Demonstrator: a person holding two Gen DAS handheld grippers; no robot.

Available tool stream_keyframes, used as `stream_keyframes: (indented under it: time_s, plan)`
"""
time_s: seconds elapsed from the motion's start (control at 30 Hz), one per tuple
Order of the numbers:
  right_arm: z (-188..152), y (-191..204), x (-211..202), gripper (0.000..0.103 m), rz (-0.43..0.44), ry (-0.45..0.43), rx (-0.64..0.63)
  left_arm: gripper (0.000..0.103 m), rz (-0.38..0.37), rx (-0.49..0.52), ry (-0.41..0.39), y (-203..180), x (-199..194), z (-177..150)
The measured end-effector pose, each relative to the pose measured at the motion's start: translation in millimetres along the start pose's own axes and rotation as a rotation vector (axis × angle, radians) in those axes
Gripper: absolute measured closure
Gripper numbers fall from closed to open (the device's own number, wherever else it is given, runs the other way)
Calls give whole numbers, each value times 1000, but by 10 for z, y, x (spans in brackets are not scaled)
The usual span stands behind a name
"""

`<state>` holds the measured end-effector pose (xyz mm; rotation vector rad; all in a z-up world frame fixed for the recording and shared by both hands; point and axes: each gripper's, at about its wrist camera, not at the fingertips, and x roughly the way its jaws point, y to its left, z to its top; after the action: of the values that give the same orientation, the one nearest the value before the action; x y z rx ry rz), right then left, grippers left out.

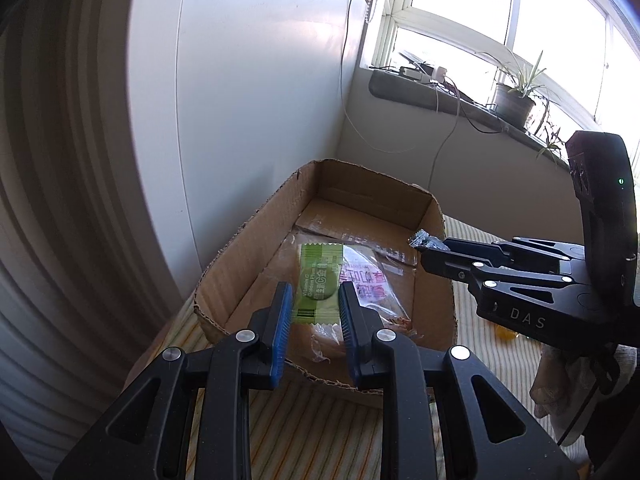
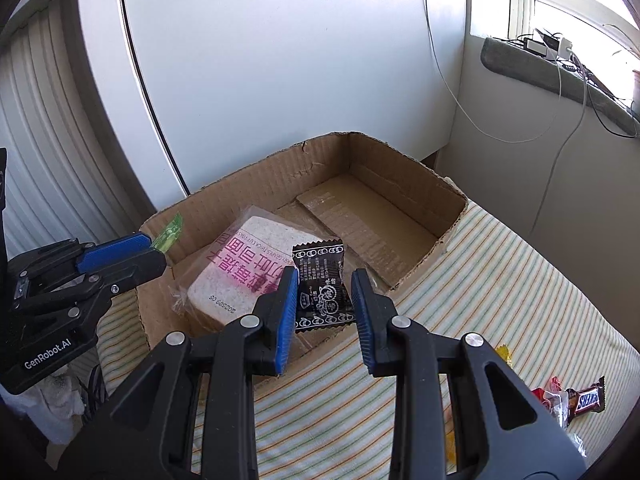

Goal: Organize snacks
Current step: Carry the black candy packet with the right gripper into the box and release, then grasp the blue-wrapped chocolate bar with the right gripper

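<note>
Right now a striped cloth (image 2: 500,280) is covering the counter, and an open cardboard box (image 2: 248,188) is sitting on it at the far side, close to a white wall (image 2: 280,60). Inside the box, toward its near left part in the right wrist view, a bagged slice of bread (image 2: 244,264) with pink print is lying flat on the cardboard floor.

Left hand-held gripper (image 1: 316,312) is reaching over the near edge of the box and is gripping a green candy packet (image 1: 320,284) between its blue pads, holding it above the bread. In the right wrist view the same packet is showing only as a green tip at the box's left wall.

Right hand-held gripper (image 2: 325,300) is clenching a black candy packet (image 2: 322,288) with white print, holding it over the near part of the box, just right of the bread. In the left wrist view it is coming in from the right, with only a crinkled end of the packet showing over the box's right wall.

On the cloth at the near right, well apart from the box, a brown chocolate bar (image 2: 586,398) is lying beside a red wrapper (image 2: 546,394), and a bit of yellow wrapper (image 2: 502,354) is peeking out by the right finger.
</note>
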<state>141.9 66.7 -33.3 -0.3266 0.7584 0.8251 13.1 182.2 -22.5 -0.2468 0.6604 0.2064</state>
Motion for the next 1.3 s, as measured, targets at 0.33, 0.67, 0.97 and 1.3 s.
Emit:
stream_keyframes:
  time_s: [0.33,0.67,0.97,1.3]
  plan:
    - [-10,-23,-55,49,-13,-25,3,60,2,-19,-4,13,-15,-2]
    - [-111,-127,-337,23,-54,-52,17,60,-21,-19,-19,-128,-93,-5]
    - [-348,-434,-758,18,-124,-72,62,49,-76,18,-17,-445,-128,-80]
    - [-785,-930,-1229,18,-223,-75,164,46,-146,71,5,-815,-112,-173]
